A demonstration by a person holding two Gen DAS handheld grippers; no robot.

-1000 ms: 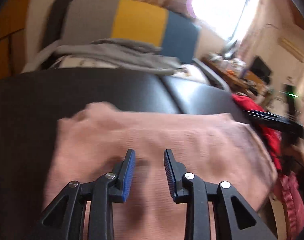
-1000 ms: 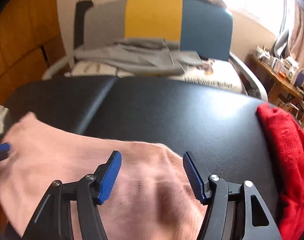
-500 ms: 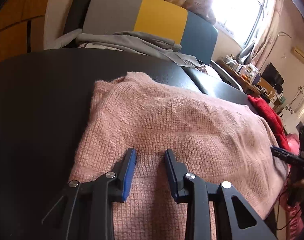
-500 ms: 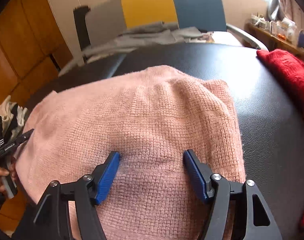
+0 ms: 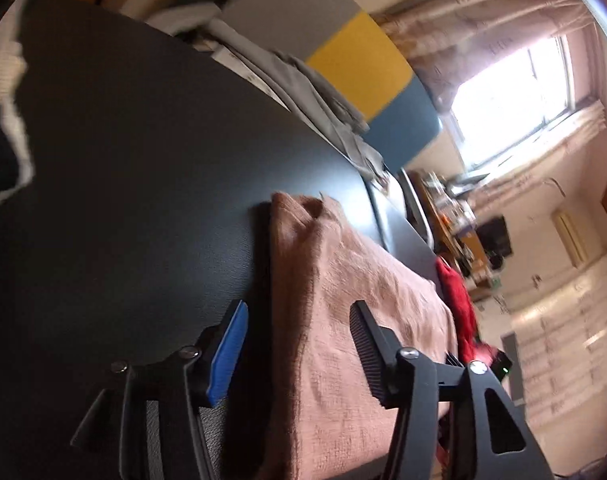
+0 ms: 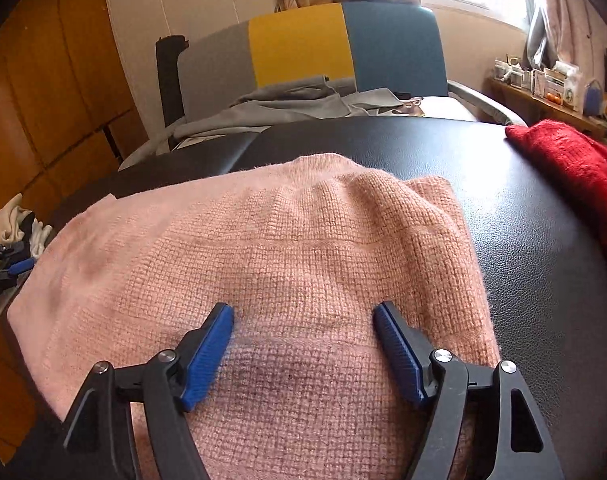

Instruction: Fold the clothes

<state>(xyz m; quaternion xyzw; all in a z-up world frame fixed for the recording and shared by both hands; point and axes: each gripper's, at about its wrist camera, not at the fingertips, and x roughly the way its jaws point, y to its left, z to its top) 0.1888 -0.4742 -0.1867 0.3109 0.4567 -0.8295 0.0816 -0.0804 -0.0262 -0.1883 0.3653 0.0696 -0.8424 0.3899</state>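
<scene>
Sweater [image 6: 271, 264], pink knit, lies folded on a black padded table [image 6: 543, 240], spread under both grippers. Right gripper [image 6: 303, 344] hovers over its near part with jaws wide apart and nothing between them; whether the blue pads [image 6: 207, 356] touch the knit I cannot tell. Left gripper [image 5: 297, 344] is also spread open, its view tilted: one finger is over the bare table, the other over the sweater, straddling the sweater's folded left edge. In the right view the left gripper shows at the far left margin, beside the sweater's edge. A red garment [image 6: 575, 164] lies on the table to the right, apart from the sweater. Beyond the table stands a chair [image 6: 343, 48] with a grey, yellow and blue back, grey clothes [image 6: 295, 104] piled on its seat.
</scene>
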